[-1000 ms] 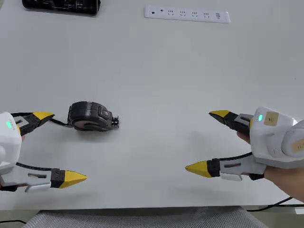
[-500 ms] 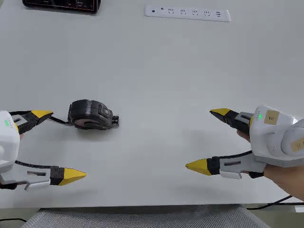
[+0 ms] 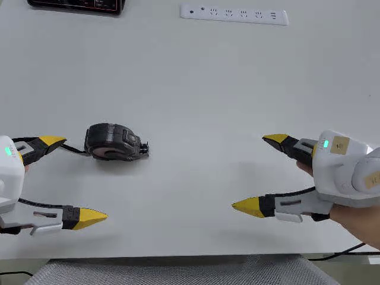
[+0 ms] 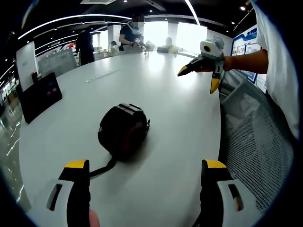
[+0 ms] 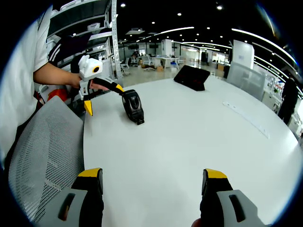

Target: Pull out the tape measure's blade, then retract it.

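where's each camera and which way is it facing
Head view: on the headset, looking down at the table; shows the left gripper, the right gripper and a hand.
Left gripper view: on the left gripper, facing the tape measure and the right gripper beyond; shows its own jaws and a forearm.
Right gripper view: on the right gripper, facing the left gripper; shows its own jaws and a sleeve.
Shared: both gripper views see the tape measure, from opposite sides.

The broad white desk (image 3: 196, 89) carries three things, set well apart. A rounded black tape measure (image 3: 113, 143) lies toward its near left, with a thin black strap (image 3: 72, 149) trailing leftward from it. A long white power strip (image 3: 234, 15) and a flat black device (image 3: 74, 5) lie along the far edge.
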Available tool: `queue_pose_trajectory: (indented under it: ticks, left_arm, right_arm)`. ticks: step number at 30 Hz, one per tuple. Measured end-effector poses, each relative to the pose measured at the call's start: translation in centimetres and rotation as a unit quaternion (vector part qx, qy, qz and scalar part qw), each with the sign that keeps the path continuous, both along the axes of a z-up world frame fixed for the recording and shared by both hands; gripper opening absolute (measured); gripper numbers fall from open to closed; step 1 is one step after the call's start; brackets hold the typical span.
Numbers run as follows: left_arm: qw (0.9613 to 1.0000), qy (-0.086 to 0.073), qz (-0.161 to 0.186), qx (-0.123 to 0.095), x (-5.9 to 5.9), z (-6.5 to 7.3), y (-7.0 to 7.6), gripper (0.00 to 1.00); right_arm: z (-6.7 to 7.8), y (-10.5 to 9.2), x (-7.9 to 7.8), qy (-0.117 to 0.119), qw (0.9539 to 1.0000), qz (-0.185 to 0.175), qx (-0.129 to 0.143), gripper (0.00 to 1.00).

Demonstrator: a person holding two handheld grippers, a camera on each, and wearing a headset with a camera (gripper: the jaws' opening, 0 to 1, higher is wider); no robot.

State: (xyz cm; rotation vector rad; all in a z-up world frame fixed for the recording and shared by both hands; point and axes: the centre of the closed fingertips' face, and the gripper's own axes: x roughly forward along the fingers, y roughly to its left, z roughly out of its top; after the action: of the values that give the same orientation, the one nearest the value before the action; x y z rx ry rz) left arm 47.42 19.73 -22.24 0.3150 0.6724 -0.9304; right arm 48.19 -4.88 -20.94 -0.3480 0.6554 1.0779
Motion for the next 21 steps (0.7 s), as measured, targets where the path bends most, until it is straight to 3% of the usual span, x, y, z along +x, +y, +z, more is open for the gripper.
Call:
queue_pose_trajectory:
  ticks: [21]
  left_arm:
    - [1.0000, -0.001, -0.004, 0.004, 0.69, -0.10, 0.18, 0.95]
  right_arm:
    - [0.06, 0.23, 0.40, -0.001, 1.0000, 0.005, 0.001, 0.84]
